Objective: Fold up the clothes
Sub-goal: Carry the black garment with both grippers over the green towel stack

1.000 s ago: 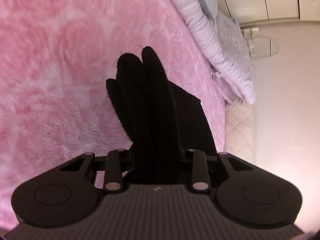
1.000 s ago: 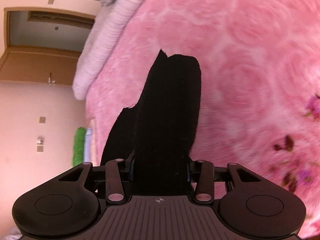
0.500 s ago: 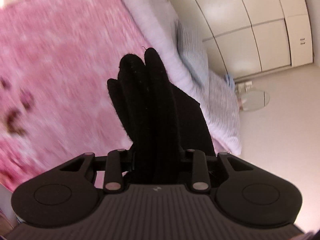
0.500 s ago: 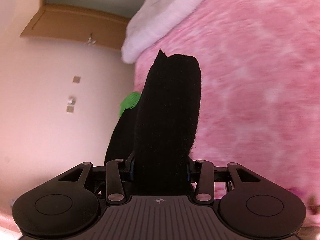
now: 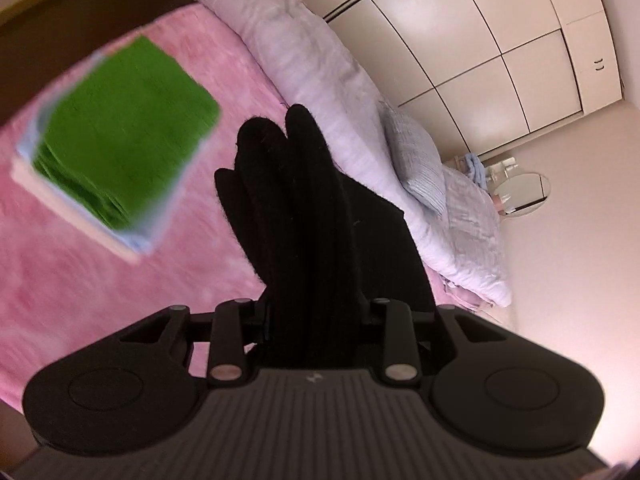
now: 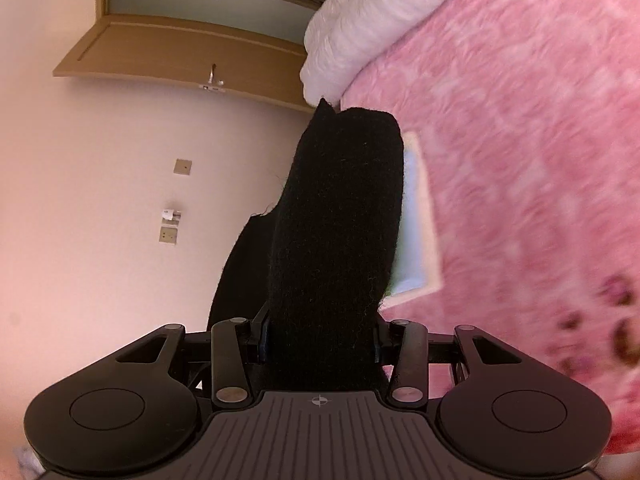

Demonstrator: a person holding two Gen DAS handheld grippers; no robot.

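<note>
While both grippers, left (image 5: 316, 312) and right (image 6: 320, 336), clamped the folded black garment (image 5: 304, 216), its long bundle pointed past the green stack (image 5: 124, 132) toward the white bolster (image 5: 304, 56).

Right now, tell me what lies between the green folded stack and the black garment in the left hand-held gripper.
Only bare pink blanket lies between the green stack and the black garment, seen in the left wrist view.

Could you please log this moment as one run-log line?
left gripper: shut on black garment | right gripper: same | green stack on pink blanket
</note>
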